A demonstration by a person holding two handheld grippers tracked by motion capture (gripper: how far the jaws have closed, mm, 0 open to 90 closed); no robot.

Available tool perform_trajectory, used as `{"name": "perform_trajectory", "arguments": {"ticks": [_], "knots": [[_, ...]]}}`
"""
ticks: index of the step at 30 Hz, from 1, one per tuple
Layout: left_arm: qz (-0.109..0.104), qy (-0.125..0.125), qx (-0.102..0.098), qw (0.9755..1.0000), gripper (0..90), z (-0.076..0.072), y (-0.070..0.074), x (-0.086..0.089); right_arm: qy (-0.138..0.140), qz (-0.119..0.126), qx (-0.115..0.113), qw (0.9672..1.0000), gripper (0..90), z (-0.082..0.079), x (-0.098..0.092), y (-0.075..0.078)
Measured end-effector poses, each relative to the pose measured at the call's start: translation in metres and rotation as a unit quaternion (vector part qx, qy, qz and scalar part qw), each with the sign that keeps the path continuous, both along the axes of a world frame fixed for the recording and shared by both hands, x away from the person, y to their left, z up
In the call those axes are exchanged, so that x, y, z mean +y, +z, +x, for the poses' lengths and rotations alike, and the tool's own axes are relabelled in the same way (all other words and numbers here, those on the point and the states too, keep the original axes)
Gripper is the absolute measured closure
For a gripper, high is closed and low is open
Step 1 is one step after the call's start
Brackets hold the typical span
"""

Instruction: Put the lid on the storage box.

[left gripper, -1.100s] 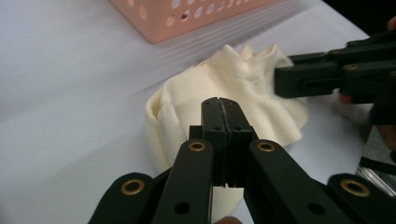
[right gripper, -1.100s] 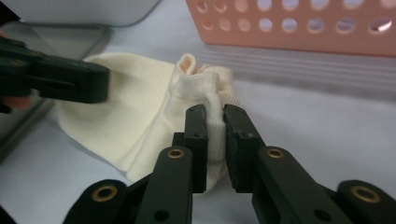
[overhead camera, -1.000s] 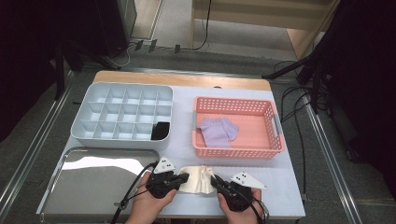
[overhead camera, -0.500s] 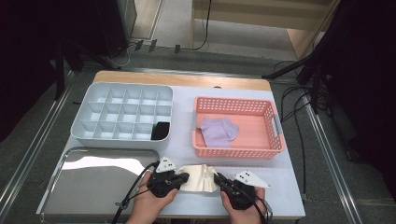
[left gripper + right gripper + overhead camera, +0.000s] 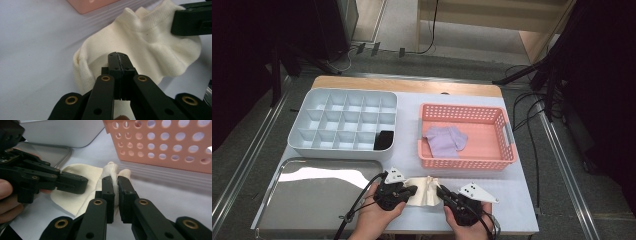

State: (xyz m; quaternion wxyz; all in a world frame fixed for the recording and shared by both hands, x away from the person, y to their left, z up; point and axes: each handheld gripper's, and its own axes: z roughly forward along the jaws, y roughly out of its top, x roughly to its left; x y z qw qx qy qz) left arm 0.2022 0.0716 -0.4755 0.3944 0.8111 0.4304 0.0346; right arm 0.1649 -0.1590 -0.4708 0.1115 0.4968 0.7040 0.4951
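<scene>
In the high view, a cream sock is lying on the table just in front of the pink basket, with the left gripper and the right gripper pinching its two ends. In the left gripper view, the jaws are clamping shut on the sock's near edge. In the right gripper view, the jaws are squeezing a bunched fold of sock below the basket. Both grips should be kept firm and lifted together, so the fabric is clearing the basket's rim without slipping.
</scene>
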Motion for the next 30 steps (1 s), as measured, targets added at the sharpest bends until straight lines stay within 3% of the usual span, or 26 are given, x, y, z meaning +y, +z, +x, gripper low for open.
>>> {"name": "perform_trajectory", "arguments": {"ticks": [6,14,20,30], "knots": [[0.007,-0.001,0.0,1.0,90.0,0.0,0.002,-0.001,0.005,0.012,-0.002,0.9999,84.5,-0.002,0.002,0.005],[-0.035,0.007,-0.015,0.9993,89.1,0.002,0.018,0.012,0.022,0.012,-0.008,0.9997,84.5,-0.002,0.018,0.011],[-0.054,0.008,-0.042,0.9976,83.9,-0.005,0.027,0.029,0.036,0.005,-0.009,0.9993,84.4,0.001,0.033,0.012],[-0.065,0.039,-0.033,0.9966,73.3,0.0,0.023,0.054,0.051,-0.002,-0.006,0.9987,84.6,0.006,0.055,0.008]]}}
